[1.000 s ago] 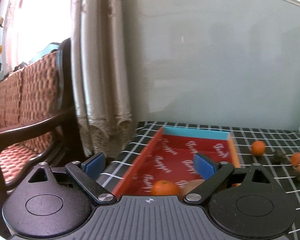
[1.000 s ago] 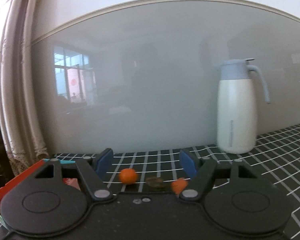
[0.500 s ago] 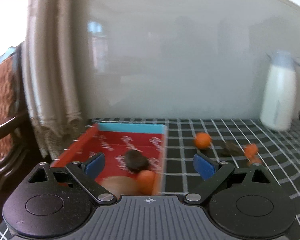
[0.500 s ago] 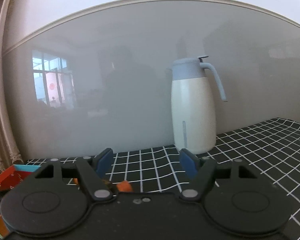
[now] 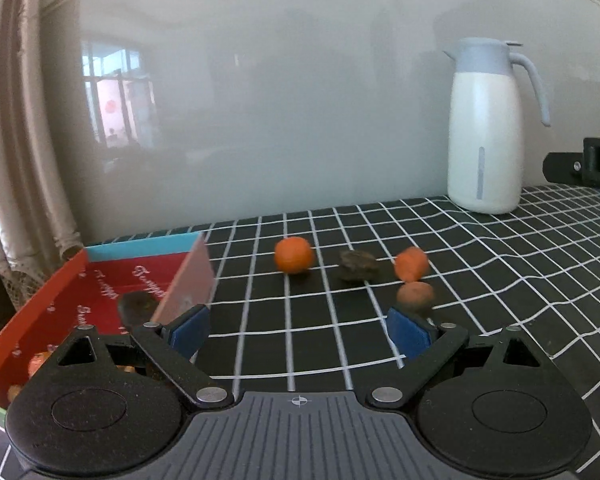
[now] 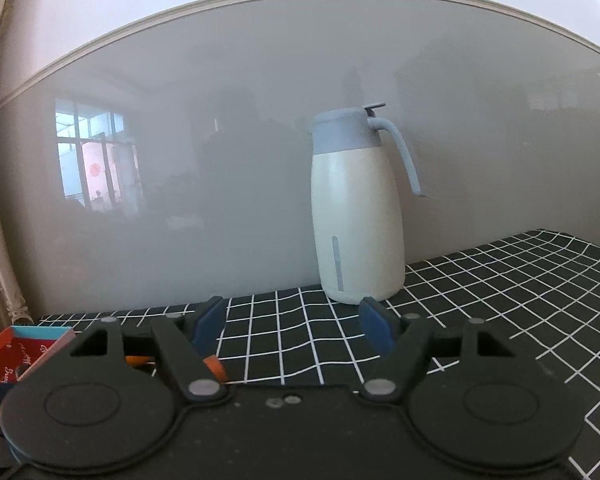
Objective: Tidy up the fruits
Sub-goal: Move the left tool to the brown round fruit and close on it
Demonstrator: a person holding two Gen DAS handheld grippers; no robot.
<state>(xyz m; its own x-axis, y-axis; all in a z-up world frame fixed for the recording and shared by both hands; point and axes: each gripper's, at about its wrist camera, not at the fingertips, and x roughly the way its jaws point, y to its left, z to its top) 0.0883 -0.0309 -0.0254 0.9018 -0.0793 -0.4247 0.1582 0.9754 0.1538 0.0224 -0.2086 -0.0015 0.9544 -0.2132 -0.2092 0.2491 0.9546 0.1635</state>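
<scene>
So the red box (image 5: 100, 296) on the left already has a few fruits in it, one dark one (image 5: 138, 306) plus some orange bits near the front. Four are left out on the checkered surface (image 5: 500, 280): an orange (image 5: 294, 255), a dark lump (image 5: 358, 266), another orange (image 5: 411, 264) and a brownish one (image 5: 415, 296). Left hand-held gripper (image 5: 298, 330) is wide open with nothing in it, and so is the right hand-held gripper (image 6: 292, 330), which points at the white jug (image 6: 358, 224).

Right hand-held gripper (image 6: 292, 326): jaws apart, nothing between them. White jug (image 6: 358, 236) with grey lid upright on checked bench (image 6: 500, 280), against grey wall. Red box (image 6: 16, 350) at far left. Orange fruit (image 6: 216, 366) partly hidden behind left finger.
</scene>
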